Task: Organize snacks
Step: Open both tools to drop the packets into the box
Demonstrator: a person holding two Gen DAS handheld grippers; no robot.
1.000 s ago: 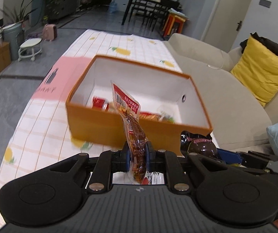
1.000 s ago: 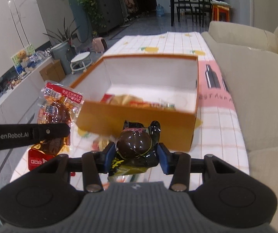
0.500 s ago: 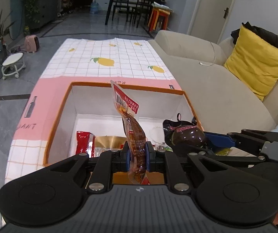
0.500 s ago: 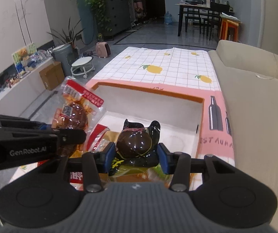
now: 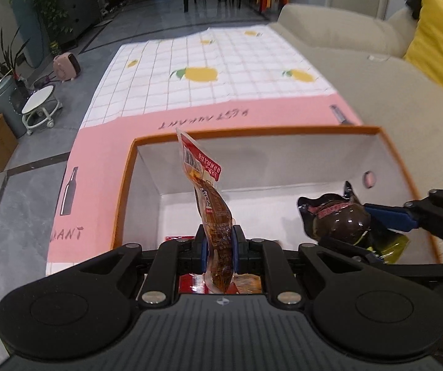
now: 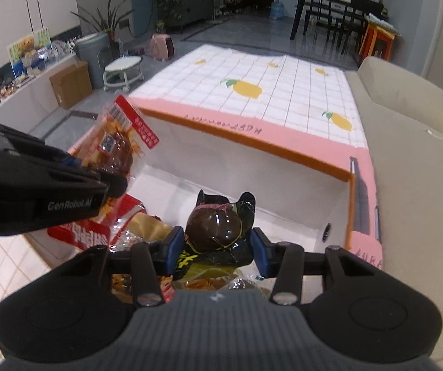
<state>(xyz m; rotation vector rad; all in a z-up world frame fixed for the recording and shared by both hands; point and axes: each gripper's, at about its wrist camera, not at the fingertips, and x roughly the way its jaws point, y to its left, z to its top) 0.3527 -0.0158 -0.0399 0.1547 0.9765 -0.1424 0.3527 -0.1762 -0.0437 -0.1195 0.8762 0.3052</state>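
Left wrist view: the left tongs (image 5: 218, 255) pinch a red packet (image 5: 212, 213) over the box (image 5: 252, 131). The right tongs (image 6: 216, 255) grip a dark pouch (image 6: 213, 232) over it too. Snacks (image 6: 82, 235) already lie inside; these two are not dropped yet. The other tongs read "GenRobot.AI".

Your two wrist cams sit side by side, both tilted steeply down, close over the orange box (image 5: 283, 131). Both share its white interior and the lemon tablecloth (image 6: 267, 92) beyond.
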